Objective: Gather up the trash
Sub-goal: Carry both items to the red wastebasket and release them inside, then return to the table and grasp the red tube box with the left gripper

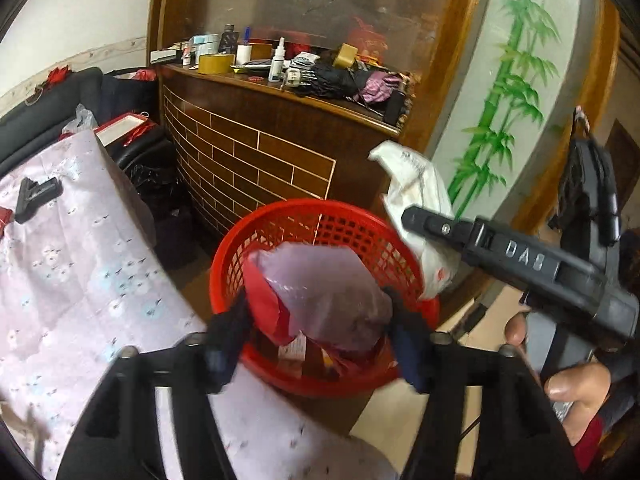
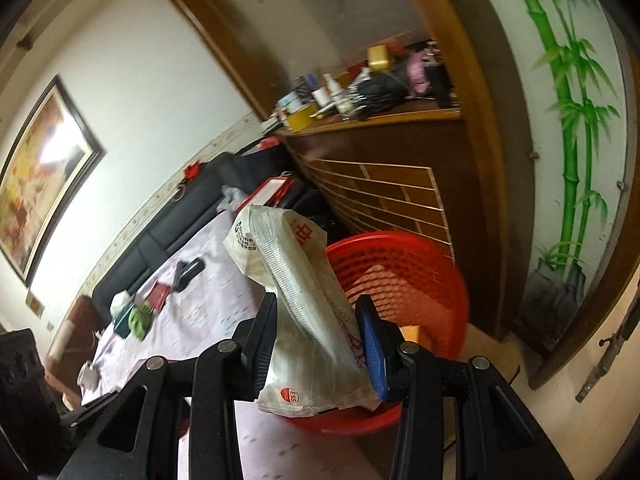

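A red mesh basket [image 1: 320, 216] stands beside the table's corner, in front of the wooden cabinet. A pale translucent plastic bag with red scraps [image 1: 320, 292] sits in its mouth. My left gripper [image 1: 316, 308] is open over the basket, with the bag between its fingertips and no clear pinch on it. My right gripper [image 2: 316, 308] is shut on a white printed packet [image 2: 288, 264], held tilted over the near rim of the basket [image 2: 400, 240]. In the left wrist view one of the right gripper's fingers [image 1: 440, 228] and the packet [image 1: 416, 184] hang just right of the basket.
The table [image 1: 80, 280] under a pale floral cloth carries a black clip [image 1: 36, 196] and, further along, small green and dark items [image 2: 140, 320]. A cluttered wooden cabinet [image 1: 260, 160] stands behind the basket, a bamboo-painted panel [image 1: 512, 100] to its right. A person's hand [image 1: 576, 392] holds the right gripper.
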